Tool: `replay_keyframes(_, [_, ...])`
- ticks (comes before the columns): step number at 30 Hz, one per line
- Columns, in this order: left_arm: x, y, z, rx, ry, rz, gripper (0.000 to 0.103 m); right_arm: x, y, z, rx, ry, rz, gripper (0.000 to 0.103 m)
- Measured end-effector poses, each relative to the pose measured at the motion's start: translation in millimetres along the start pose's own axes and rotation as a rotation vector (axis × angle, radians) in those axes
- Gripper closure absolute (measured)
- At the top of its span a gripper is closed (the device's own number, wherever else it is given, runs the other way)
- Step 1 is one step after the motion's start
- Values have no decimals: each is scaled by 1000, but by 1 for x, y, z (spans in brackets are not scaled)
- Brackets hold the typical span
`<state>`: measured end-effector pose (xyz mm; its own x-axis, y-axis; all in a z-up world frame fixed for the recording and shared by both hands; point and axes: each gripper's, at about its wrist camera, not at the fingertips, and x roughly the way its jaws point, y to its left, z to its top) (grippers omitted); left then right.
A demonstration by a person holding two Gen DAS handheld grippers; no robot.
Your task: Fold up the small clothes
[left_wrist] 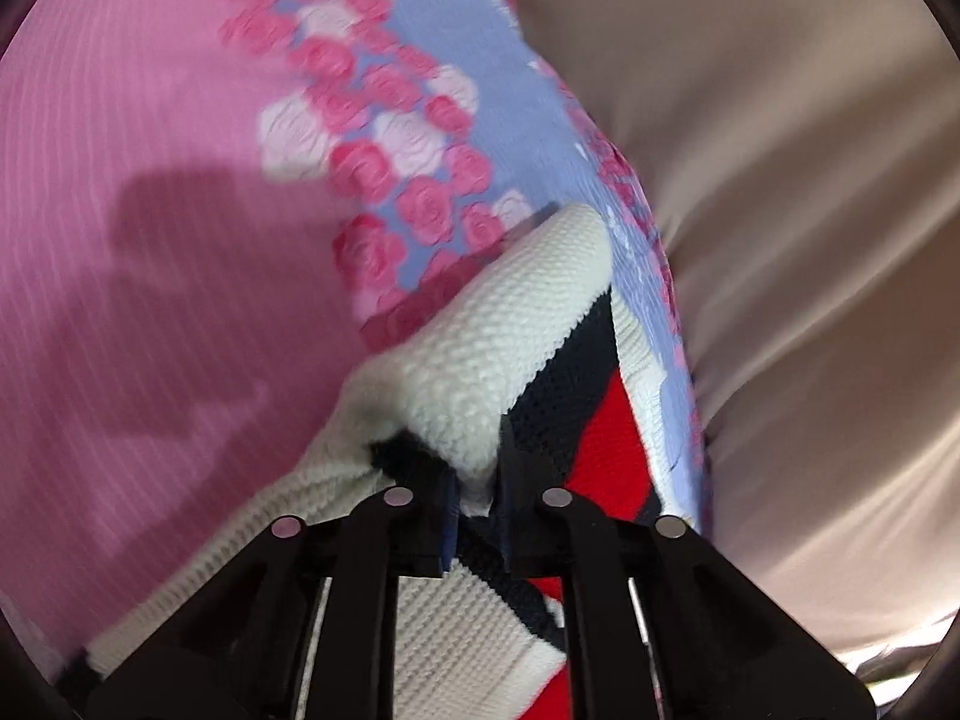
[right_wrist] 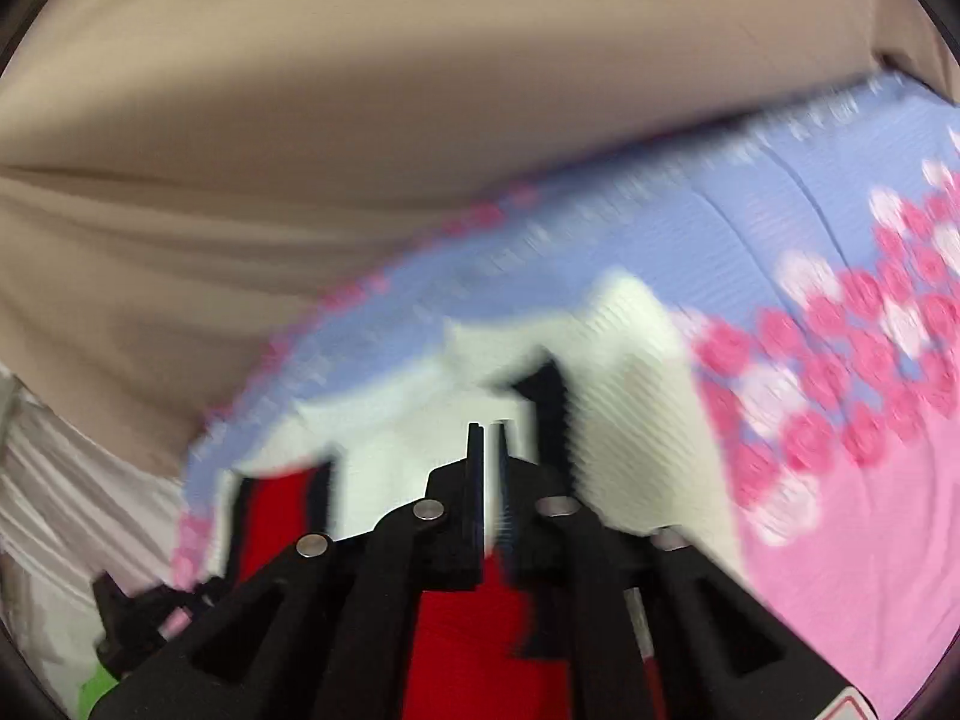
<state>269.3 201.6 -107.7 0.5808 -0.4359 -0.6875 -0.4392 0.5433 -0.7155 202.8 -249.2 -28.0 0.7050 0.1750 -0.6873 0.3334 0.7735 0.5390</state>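
The knitted sweater point(left_wrist: 498, 354), white with navy and red bands, is spread on the pink and blue rose-patterned blanket point(left_wrist: 150, 138), near the blanket's edge, beyond which beige fabric point(left_wrist: 798, 180) is seen. A bunched fold of it is pinched between the nearly closed fingers of the left gripper point(left_wrist: 477, 495), presumably so that part can be lifted and turned over. The right gripper point(right_wrist: 493, 450) is held over the sweater with fingers drawn together; whether cloth is caught cannot be told through the blur.

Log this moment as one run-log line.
task: fold small clothes | left tool: shut on knit garment | right tool: shut on knit garment | surface: floral bedspread | view: motion blur
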Motion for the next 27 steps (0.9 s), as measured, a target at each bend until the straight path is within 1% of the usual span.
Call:
replay_keyframes(1, [-2, 3, -1, -33, -12, -23, 78, 9, -7, -6, 25, 52, -11, 79])
replay_keyframes(2, [-2, 4, 0, -49, -22, -29, 62, 16, -10, -10, 42, 79, -3, 75])
replay_keyframes(3, [-3, 5, 0, -61, -29, -32, 54, 21, -11, -15, 51, 93, 14, 68])
replay_keyframes(4, [-3, 5, 1, -72, -34, -37, 54, 25, -7, -20, 41, 89, 26, 60])
replay_keyframes(5, [0, 4, 2, -78, -32, -36, 54, 29, -1, -22, 25, 82, 29, 46])
replay_keyframes(6, [0, 4, 3, -81, -29, -30, 54, 34, 7, -23, 6, 76, 29, 39])
replay_keyframes(7, [4, 2, 4, -85, -31, -26, 56, 40, 11, -23, -5, 74, 27, 36])
replay_keyframes(8, [4, 1, 5, -84, -37, -26, 67, 48, 19, -22, -19, 77, 26, 37])
replay_keyframes(9, [2, -2, 5, -71, -44, -26, 92, 55, 24, -21, -27, 90, 30, 41])
replay_keyframes(10, [-3, -4, 5, -52, -55, -19, 96, 62, 29, -20, -32, 103, 35, 61])
replay_keyframes(11, [-7, -8, 7, -33, -73, -9, 95, 67, 36, -16, -44, 120, 53, 86])
replay_keyframes(12, [-10, -9, 7, -22, -78, -4, 96, 63, 41, -12, -45, 117, 82, 97])
replay_keyframes(13, [-12, -8, 7, -11, -74, 4, 96, 45, 45, -6, -49, 63, 116, 97])
replay_keyframes(15, [-4, -6, 3, 12, -35, 28, 96, 10, 48, -3, -84, -25, 140, 97])
replay_keyframes(16, [3, -5, -1, 25, -14, 48, 96, -7, 45, -3, -97, -58, 138, 98])
replay_keyframes(17, [11, -4, -8, 35, 1, 69, 96, -19, 33, -6, -101, -81, 112, 98])
replay_keyframes(18, [15, -3, -12, 38, 1, 74, 96, -15, 21, -11, -97, -62, 73, 98])
replay_keyframes(20, [14, -7, -18, 69, -21, 85, 96, 19, -8, -24, -63, 44, -34, 98])
replay_keyframes(21, [13, -10, -19, 88, -25, 94, 96, 35, -20, -31, -43, 96, -61, 98])
replay_keyframes(22, [13, -10, -20, 103, -26, 100, 96, 36, -25, -33, -32, 77, -27, 99])
replay_keyframes(24, [16, -10, -18, 111, -24, 94, 96, 30, -22, -28, -29, 88, -21, 97])
replay_keyframes(25, [17, -10, -17, 111, -23, 89, 95, 18, -21, -25, -36, 71, -46, 92])
replay_keyframes(26, [17, -10, -17, 117, -19, 85, 95, 1, -20, -23, -49, 32, -92, 89])
replay_keyframes(27, [18, -10, -16, 123, -16, 83, 95, -20, -15, -24, -67, -34, -168, 83])
